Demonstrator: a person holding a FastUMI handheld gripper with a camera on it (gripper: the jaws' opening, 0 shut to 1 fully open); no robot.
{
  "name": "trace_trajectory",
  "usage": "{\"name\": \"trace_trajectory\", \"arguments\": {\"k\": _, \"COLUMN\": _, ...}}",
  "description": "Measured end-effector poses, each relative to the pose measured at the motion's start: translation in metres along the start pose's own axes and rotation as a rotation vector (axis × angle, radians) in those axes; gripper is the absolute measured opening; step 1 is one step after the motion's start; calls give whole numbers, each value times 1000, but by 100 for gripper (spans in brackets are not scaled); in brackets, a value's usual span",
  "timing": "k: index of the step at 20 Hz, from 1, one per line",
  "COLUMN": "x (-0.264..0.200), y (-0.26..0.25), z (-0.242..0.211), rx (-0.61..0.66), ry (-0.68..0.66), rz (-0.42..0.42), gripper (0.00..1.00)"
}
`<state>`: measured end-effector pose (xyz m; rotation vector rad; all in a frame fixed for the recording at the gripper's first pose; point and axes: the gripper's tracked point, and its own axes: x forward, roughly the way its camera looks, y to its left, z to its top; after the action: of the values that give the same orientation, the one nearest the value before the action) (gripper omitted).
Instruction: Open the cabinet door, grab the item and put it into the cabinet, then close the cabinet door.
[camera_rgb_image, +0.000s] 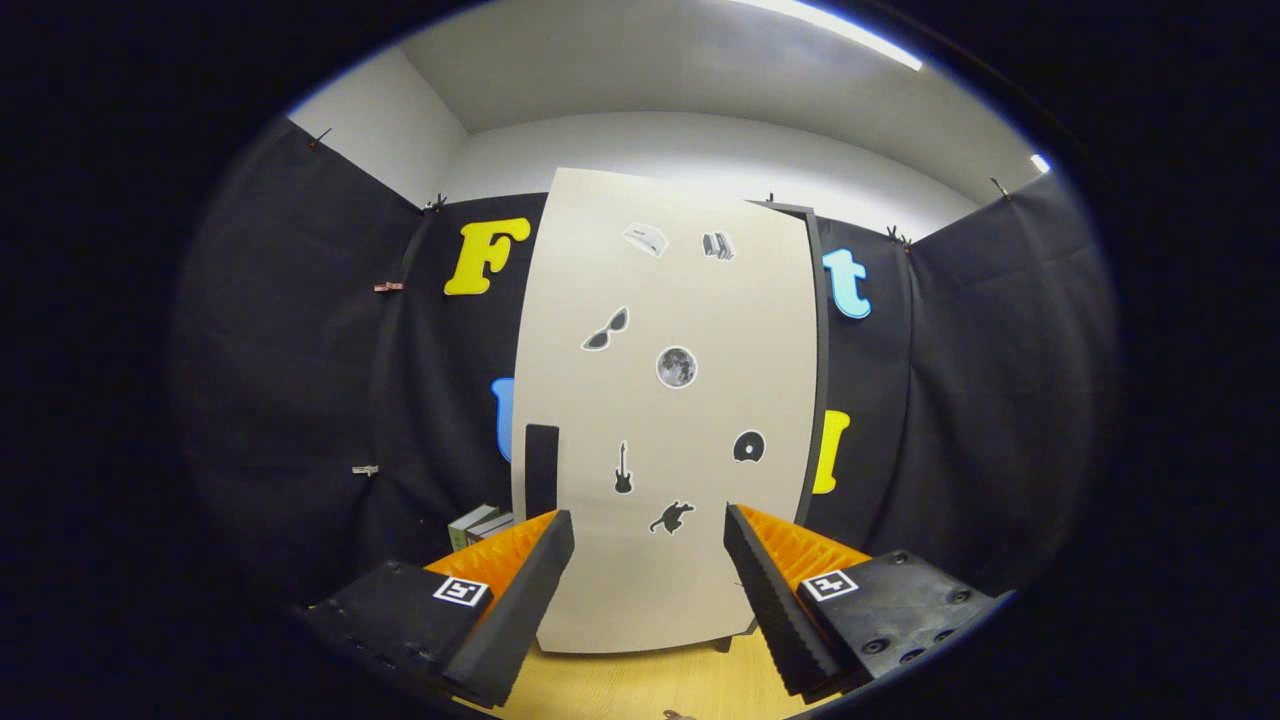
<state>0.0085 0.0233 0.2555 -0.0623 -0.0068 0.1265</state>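
Gripper (648, 570) standing open before the closed cabinet door (670, 400).

The jaws are spreading wide apart and pinching nothing; the two fingers (530, 590) are framing the lower part of the door, which is standing just ahead of them and filling the gap between them. The pale door is carrying small dark stickers (676, 367), among them sunglasses, a moon, a guitar, a disc and a cat. A dark handle (541, 468) is sitting upright on the door's left edge, just above the left finger. The item, a small stack of boxes (478, 524), is lying low beside the cabinet, left of the handle, just beyond the left finger. A wooden table (640, 685) is showing under the fingers.
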Motion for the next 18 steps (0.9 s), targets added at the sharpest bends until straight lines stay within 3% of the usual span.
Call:
{"name": "trace_trajectory", "arguments": {"k": 5, "x": 2, "y": 10, "z": 2, "rx": 6, "ry": -11, "rz": 50, "gripper": 97}}
{"name": "trace_trajectory", "arguments": {"k": 18, "x": 4, "y": -7, "z": -3, "rx": 7, "ry": -1, "rz": 2, "gripper": 97}}
